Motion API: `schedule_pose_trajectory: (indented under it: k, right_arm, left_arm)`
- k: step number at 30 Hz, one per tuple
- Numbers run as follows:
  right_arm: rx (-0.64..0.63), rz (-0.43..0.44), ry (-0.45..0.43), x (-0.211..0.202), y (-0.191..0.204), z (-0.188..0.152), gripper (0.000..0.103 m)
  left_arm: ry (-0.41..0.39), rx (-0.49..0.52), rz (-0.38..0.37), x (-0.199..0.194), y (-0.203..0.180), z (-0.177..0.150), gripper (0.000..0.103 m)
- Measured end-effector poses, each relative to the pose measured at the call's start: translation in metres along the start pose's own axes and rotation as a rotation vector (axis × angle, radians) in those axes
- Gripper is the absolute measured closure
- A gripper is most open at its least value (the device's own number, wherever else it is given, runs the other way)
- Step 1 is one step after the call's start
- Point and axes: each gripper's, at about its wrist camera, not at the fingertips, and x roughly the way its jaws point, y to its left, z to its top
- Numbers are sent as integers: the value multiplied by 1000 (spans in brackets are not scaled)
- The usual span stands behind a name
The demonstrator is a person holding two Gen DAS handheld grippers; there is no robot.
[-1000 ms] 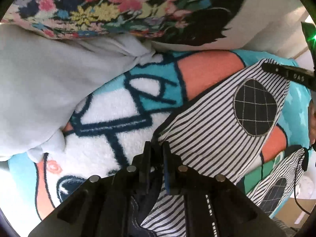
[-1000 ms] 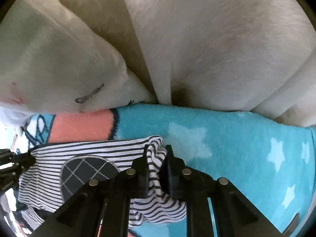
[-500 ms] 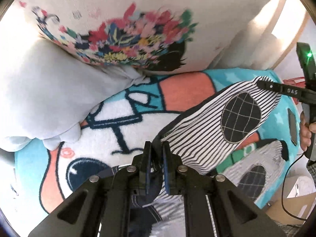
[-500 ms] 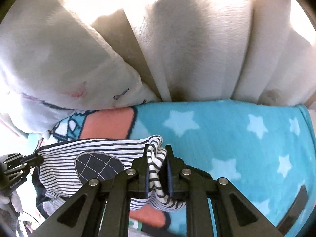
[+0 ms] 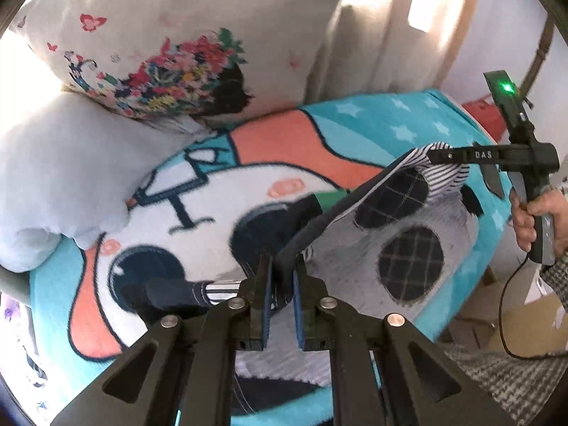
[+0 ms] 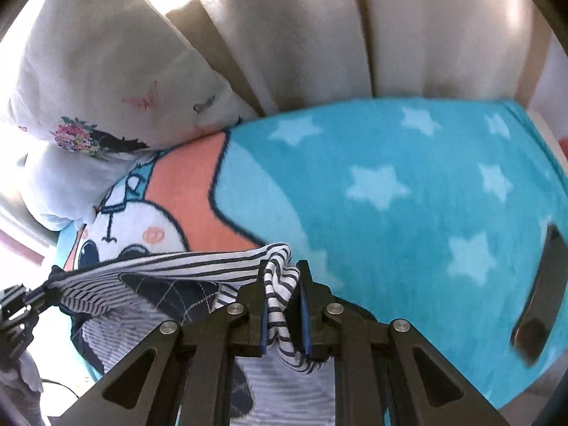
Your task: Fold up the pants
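The striped pants [image 5: 358,234] with dark checked knee patches [image 5: 410,264] hang lifted above a cartoon blanket [image 5: 220,191]. My left gripper [image 5: 282,280] is shut on the dark edge of the pants at their near end. My right gripper [image 6: 282,284] is shut on a bunched striped hem [image 6: 280,301]; it also shows in the left wrist view [image 5: 458,156], holding the far end. The top pant leg is stretched taut between both grippers, and the other leg lies on the blanket under it. A dark cuff [image 5: 170,293] sticks out to the left.
A floral pillow [image 5: 177,46] and a pale grey cushion [image 5: 60,163] lie at the back left. Cream upholstery [image 6: 319,35] rises behind the blanket. A dark flat object [image 6: 539,298] lies at the blanket's right edge. A cardboard box [image 5: 525,323] sits beyond the right edge.
Both grippers have pulled back and up with the pants, away from the pillows. The pant leg has lifted off the blanket and hangs taut between them.
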Motion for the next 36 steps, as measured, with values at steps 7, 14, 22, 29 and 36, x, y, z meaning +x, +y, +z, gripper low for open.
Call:
schedule_pose_trajectory:
  k: [7, 14, 22, 29, 36]
  right_arm:
    - [80, 56, 26, -11, -18, -41, 88]
    - [183, 129, 57, -19, -39, -86, 86]
    - [233, 109, 103, -31, -51, -108, 65]
    - [379, 113, -43, -65, -75, -104, 51]
    - [259, 31, 15, -38, -48, -98, 51]
  left_arm:
    - [33, -15, -59, 1, -5, -26, 93]
    - [129, -13, -107, 20, -5, -58, 93]
    - [226, 19, -84, 43, -11, -92, 92]
    - [274, 6, -118, 36, 3, -105, 92]
    - [216, -7, -134, -6, 22, -101, 92]
